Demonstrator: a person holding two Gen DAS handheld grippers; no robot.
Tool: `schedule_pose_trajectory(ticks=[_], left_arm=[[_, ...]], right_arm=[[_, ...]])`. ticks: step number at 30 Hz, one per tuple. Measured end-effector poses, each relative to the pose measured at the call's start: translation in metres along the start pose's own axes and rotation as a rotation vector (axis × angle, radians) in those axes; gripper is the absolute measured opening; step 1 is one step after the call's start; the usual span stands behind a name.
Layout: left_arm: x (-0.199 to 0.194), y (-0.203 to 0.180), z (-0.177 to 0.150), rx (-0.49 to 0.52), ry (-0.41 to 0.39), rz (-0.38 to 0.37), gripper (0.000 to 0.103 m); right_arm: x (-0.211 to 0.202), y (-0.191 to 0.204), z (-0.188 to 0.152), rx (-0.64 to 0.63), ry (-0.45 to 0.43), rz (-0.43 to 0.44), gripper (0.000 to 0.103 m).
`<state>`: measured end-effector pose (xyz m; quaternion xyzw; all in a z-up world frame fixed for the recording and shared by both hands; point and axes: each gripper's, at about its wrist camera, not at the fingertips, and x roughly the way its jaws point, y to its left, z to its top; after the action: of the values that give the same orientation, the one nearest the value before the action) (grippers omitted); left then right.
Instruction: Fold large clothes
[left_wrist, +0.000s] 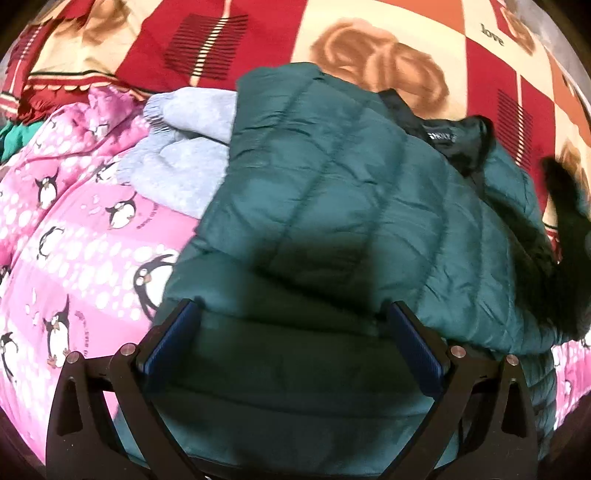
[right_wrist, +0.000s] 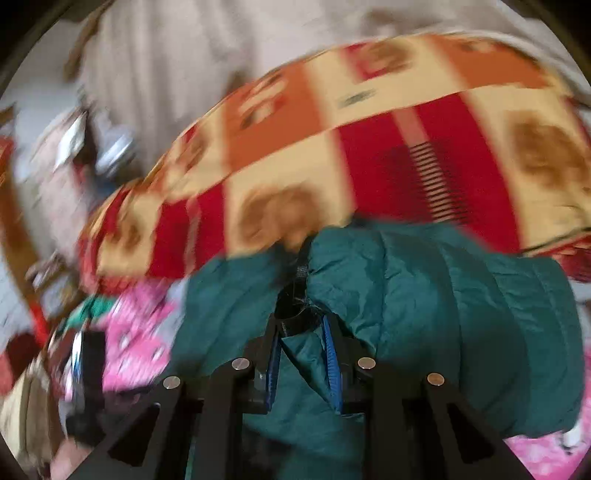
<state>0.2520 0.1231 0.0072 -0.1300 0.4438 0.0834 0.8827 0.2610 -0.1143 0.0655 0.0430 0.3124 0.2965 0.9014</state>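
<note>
Jacket: one teal quilted puffer jacket (left_wrist: 332, 206), lying partly folded on the bed, over the pink penguin quilt (left_wrist: 74, 236) and reaching onto the red and cream blanket (left_wrist: 388, 33).
Count: one jacket, one pink quilt, one blanket, one pale blue fleece garment (left_wrist: 184, 147) just left of the jacket; two grippers.
Writing: "love" on the blanket above the jacket; a black neck label (left_wrist: 439, 138) inside the jacket carries white letters too blurred to read.
Left gripper (left_wrist: 295, 317): fingers spread wide over the jacket's near edge, pinching nothing.
Right gripper (right_wrist: 303, 328): pressed together on a fold of jacket by its dark lining; that view is smeared.
Edges: jacket's left edge overlaps the fleece; bare blanket lies open beyond the jacket's far edge.
</note>
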Motion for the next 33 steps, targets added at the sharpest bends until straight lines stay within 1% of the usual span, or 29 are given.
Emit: schedule_pose_trajectory(ticks=[2,3,5,6,7,9,10,12,13,16,17,18,19,20,21,22,24,25,27,28,30,32,33], left_arm=[[0.001,0.003,0.000,-0.003,0.008,0.000,0.102],[0.002,0.004,-0.001,-0.001,0.010,0.000,0.102],[0.001,0.004,-0.001,0.004,0.011,-0.005,0.102],[0.001,0.003,-0.001,0.003,0.009,-0.011,0.102],[-0.002,0.003,-0.001,-0.002,0.004,-0.025,0.102],[-0.006,0.000,0.001,-0.006,-0.010,-0.051,0.102],[-0.008,-0.002,0.001,-0.006,-0.018,-0.063,0.102],[-0.011,-0.006,0.002,-0.005,-0.035,-0.092,0.102],[-0.013,-0.010,0.002,0.001,-0.044,-0.120,0.102],[-0.015,-0.027,0.002,0.040,-0.055,-0.204,0.102],[-0.015,-0.035,0.002,0.059,-0.050,-0.233,0.102],[-0.014,-0.045,0.000,0.083,-0.043,-0.271,0.102],[-0.012,-0.057,-0.002,0.109,-0.034,-0.316,0.102],[-0.011,-0.066,-0.004,0.128,-0.027,-0.358,0.102],[-0.010,-0.076,-0.006,0.150,-0.023,-0.404,0.102],[-0.009,-0.086,-0.008,0.166,-0.019,-0.441,0.102],[-0.005,-0.104,-0.010,0.196,-0.008,-0.524,0.102],[-0.003,-0.111,-0.011,0.203,0.001,-0.551,0.102],[0.005,-0.124,-0.012,0.209,0.044,-0.625,0.102],[0.009,-0.128,-0.012,0.208,0.067,-0.640,0.102],[0.016,-0.132,-0.013,0.200,0.085,-0.646,0.101],[0.021,-0.129,-0.013,0.183,0.088,-0.665,0.077],[0.023,-0.129,-0.013,0.180,0.096,-0.672,0.052]], right_arm=[[0.024,0.015,-0.015,-0.067,0.082,-0.008,0.021],[0.038,0.017,-0.024,-0.082,0.147,-0.026,0.023],[0.054,0.018,-0.037,-0.093,0.243,-0.060,0.027],[0.055,0.018,-0.040,-0.091,0.253,-0.054,0.029],[0.053,0.017,-0.041,-0.083,0.253,-0.043,0.041],[0.044,0.017,-0.042,-0.050,0.253,-0.021,0.077],[0.037,0.017,-0.042,-0.047,0.252,-0.011,0.081],[0.021,0.019,-0.045,-0.064,0.267,-0.032,0.082],[0.014,0.020,-0.045,-0.072,0.274,-0.046,0.082],[-0.008,0.007,-0.053,-0.084,0.328,-0.177,0.082],[-0.015,-0.001,-0.059,-0.078,0.348,-0.238,0.082],[-0.022,-0.009,-0.064,-0.073,0.363,-0.296,0.082],[-0.028,-0.019,-0.072,-0.083,0.387,-0.372,0.082],[-0.031,-0.025,-0.078,-0.095,0.406,-0.415,0.082],[-0.034,-0.033,-0.085,-0.100,0.432,-0.436,0.082],[-0.036,-0.039,-0.090,-0.092,0.446,-0.428,0.082],[-0.041,-0.049,-0.102,-0.067,0.460,-0.381,0.082],[-0.045,-0.052,-0.106,-0.064,0.446,-0.362,0.083],[-0.047,-0.053,-0.112,-0.077,0.427,-0.354,0.088],[-0.049,-0.053,-0.116,-0.089,0.414,-0.356,0.089],[-0.050,-0.054,-0.120,-0.093,0.392,-0.356,0.091],[-0.052,-0.057,-0.122,-0.089,0.389,-0.359,0.093],[-0.051,-0.058,-0.122,-0.086,0.391,-0.361,0.095]])
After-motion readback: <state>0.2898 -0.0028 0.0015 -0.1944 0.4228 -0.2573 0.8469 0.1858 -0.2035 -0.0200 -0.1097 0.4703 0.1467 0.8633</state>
